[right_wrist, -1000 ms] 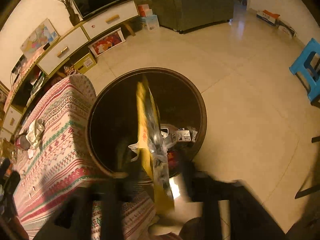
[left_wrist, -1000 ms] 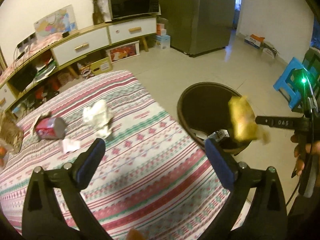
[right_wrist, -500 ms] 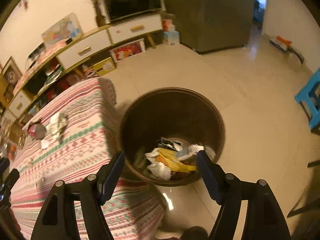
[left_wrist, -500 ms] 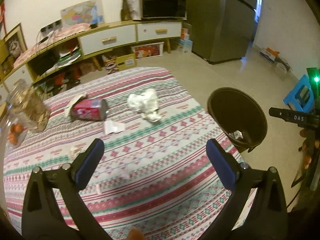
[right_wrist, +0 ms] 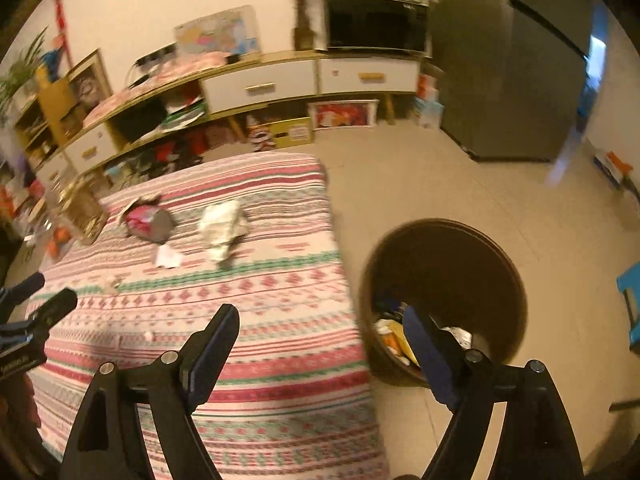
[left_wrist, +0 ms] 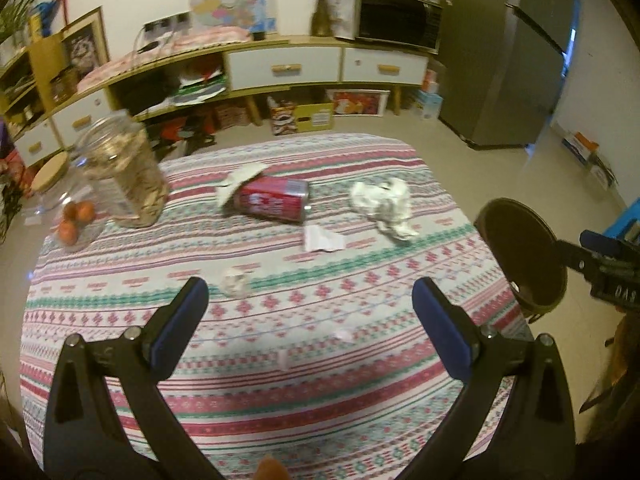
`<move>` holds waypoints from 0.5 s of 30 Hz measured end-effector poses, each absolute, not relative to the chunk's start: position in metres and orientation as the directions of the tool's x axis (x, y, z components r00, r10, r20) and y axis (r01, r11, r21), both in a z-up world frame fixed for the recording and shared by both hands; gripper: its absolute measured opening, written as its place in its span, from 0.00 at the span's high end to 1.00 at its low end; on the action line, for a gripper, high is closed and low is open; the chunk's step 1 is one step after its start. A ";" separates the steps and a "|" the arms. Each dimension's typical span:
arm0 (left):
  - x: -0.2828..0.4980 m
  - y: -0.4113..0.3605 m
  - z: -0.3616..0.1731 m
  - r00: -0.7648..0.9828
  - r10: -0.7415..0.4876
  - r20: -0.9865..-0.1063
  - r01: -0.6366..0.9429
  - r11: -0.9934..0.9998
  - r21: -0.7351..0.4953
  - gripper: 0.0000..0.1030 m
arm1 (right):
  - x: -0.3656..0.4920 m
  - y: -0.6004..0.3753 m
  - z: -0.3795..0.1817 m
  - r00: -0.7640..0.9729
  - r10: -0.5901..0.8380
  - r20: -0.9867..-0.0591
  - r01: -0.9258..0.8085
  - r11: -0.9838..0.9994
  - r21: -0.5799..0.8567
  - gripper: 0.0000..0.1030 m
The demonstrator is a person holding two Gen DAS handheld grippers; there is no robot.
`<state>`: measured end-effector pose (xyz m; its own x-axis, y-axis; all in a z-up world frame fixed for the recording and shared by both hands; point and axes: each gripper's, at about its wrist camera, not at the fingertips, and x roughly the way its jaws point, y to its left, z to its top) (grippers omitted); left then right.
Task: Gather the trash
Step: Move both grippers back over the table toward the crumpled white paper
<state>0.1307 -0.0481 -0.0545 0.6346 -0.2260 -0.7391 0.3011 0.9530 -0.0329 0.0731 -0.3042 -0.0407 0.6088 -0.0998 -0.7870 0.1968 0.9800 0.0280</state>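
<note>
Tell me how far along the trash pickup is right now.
Done: wrappers lie inside the brown bin. In hand: nothing; the left gripper and right gripper are both open, the right's jaws just having widened with nothing between them. Left on the striped tablecloth: the red can, crumpled white paper, flat slip, small scraps.

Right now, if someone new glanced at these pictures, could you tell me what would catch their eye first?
Probably the striped tablecloth strewn with litter: a red can lying on its side near the middle, with a crumpled white paper wad to its right. Next, the dark round trash bin on the floor off the table's right edge, already holding rubbish. Both the left gripper and right gripper hang open and empty in the foreground.
</note>
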 end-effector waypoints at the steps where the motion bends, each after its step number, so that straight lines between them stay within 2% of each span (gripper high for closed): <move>1: 0.132 -0.043 -0.054 0.636 -0.222 -0.739 0.294 0.955 -0.033 0.02 | 0.076 -0.298 -0.041 0.608 -0.096 -0.788 0.186 0.982 0.024 0.17; 9: 0.144 -0.005 -0.053 0.661 -0.177 -0.729 0.250 0.968 -0.009 0.02 | 0.108 -0.245 -0.055 0.596 -0.054 -0.801 0.100 0.995 0.007 0.17; 15: 0.159 0.020 -0.059 0.636 -0.153 -0.756 0.217 0.976 -0.016 0.02 | 0.132 -0.219 -0.070 0.571 -0.037 -0.820 0.058 0.998 -0.004 0.17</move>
